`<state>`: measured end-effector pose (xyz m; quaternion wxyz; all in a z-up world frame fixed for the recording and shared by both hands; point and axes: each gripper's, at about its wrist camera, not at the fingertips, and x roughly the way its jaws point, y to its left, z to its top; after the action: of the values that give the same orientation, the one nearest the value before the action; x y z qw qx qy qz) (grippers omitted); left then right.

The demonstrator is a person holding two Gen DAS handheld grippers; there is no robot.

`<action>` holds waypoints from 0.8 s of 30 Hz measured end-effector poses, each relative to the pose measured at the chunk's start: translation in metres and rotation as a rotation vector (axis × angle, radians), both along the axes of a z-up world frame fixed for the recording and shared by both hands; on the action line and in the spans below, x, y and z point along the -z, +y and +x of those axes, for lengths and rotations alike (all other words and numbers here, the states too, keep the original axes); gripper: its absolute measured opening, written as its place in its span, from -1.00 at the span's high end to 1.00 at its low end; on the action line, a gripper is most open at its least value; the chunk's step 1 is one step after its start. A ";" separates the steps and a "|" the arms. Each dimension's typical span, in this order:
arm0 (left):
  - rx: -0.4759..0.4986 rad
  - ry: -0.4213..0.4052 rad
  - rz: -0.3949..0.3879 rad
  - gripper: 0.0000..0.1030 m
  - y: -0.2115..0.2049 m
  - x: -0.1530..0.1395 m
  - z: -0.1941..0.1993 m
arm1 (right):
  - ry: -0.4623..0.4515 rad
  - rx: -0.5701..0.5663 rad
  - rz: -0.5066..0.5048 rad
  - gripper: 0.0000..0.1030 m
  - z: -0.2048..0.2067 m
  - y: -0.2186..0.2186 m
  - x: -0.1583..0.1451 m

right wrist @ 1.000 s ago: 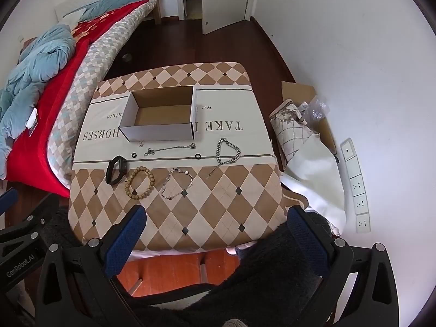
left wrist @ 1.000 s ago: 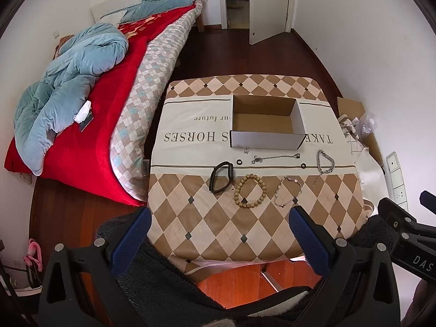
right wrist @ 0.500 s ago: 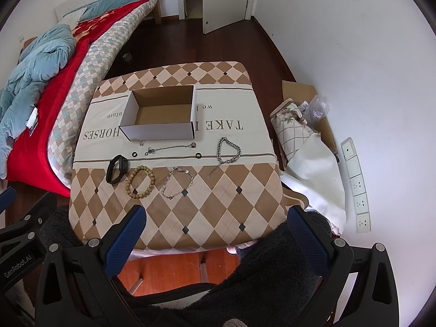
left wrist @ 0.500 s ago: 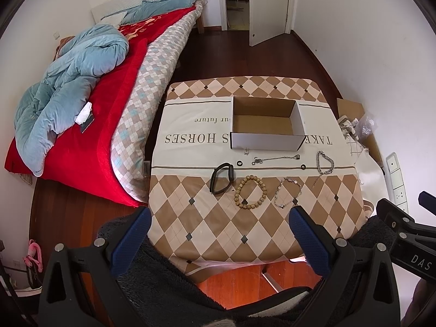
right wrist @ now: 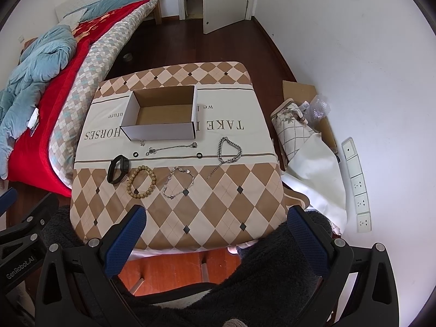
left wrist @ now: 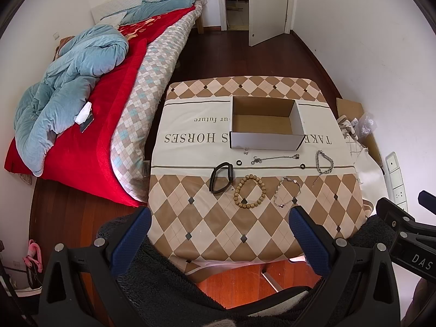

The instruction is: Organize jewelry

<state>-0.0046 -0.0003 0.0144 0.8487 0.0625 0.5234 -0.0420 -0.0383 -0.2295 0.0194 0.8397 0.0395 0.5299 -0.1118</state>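
An open white cardboard box [left wrist: 265, 141] [right wrist: 160, 132] stands empty on the clothed table [left wrist: 218, 229]. In front of it lie a black band [left wrist: 221, 177] [right wrist: 117, 169], a wooden bead bracelet [left wrist: 250, 191] [right wrist: 141, 181], a thin silver bracelet [left wrist: 287, 192] [right wrist: 178, 182], a heavy silver chain [left wrist: 324, 162] [right wrist: 230, 151], a thin chain [left wrist: 276, 158] [right wrist: 171, 148] and two small black rings [left wrist: 239, 162] [left wrist: 302, 166]. My left gripper [left wrist: 219, 238] and my right gripper [right wrist: 216, 235] are both open and empty, held high above the table's near edge.
A bed [left wrist: 90, 100] with a red cover and blue duvet stands close left of the table. A white bag [right wrist: 308, 152] and flat cardboard [right wrist: 299, 91] lie on the floor at the right, by a wall with sockets [right wrist: 357, 188]. An open door [left wrist: 268, 5] is behind.
Both views have shifted very slightly; the jewelry and the box have not moved and both grippers stay open.
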 end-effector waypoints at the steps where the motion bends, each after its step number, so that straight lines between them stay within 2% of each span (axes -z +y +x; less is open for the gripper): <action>1: 0.000 0.000 -0.001 -1.00 0.000 0.000 0.000 | -0.001 0.000 0.000 -1.00 0.000 0.000 0.000; 24: 0.001 -0.013 -0.003 -1.00 -0.001 -0.005 -0.001 | -0.011 -0.001 0.004 -1.00 0.001 0.002 -0.009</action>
<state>-0.0057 -0.0014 0.0193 0.8521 0.0617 0.5180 -0.0430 -0.0376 -0.2272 0.0287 0.8426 0.0413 0.5255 -0.1101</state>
